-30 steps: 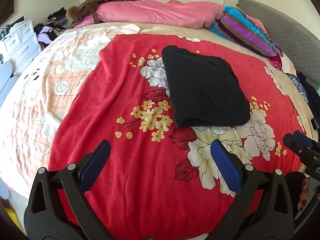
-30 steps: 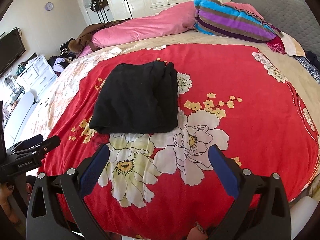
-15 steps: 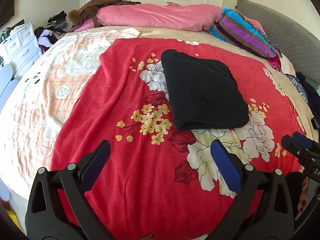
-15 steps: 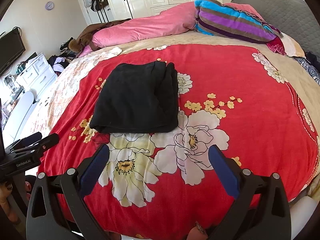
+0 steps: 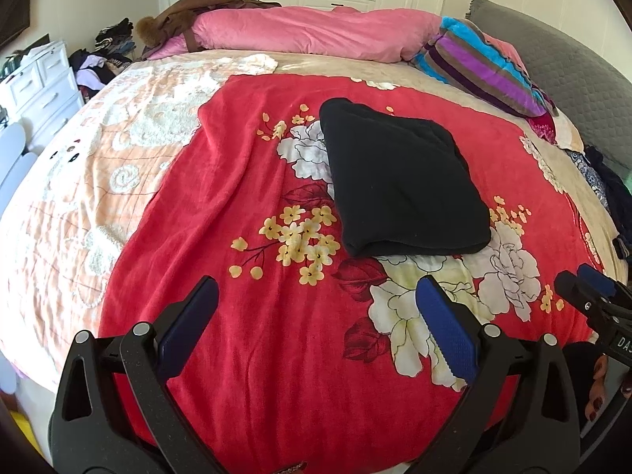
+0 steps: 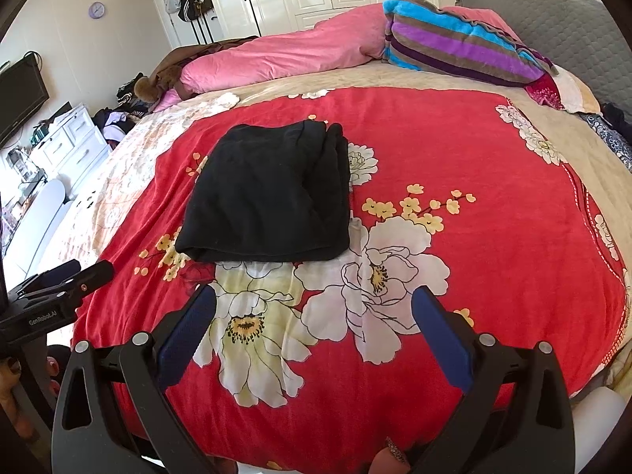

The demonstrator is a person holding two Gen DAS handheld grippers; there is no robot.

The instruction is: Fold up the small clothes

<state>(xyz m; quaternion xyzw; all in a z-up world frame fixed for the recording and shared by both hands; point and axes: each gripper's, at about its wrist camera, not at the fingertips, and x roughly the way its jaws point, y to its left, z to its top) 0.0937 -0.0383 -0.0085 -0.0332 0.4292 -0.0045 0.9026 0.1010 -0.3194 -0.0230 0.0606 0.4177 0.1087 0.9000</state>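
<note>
A black garment lies folded into a thick rectangle on the red flowered blanket; it also shows in the right wrist view. My left gripper is open and empty, held above the blanket's near edge, short of the garment. My right gripper is open and empty, also near the bed's front edge, to the right of the garment. The right gripper's tips show at the right edge of the left wrist view. The left gripper shows at the left edge of the right wrist view.
A pink duvet and a striped pillow lie at the far side of the bed. A grey headboard is at the right. A white drawer unit and piled clothes stand at the left. White wardrobes line the back wall.
Both grippers have stayed open. The left wrist view has shifted slightly, with the garment sitting a little lower and nearer. The garment has not moved on the blanket.
</note>
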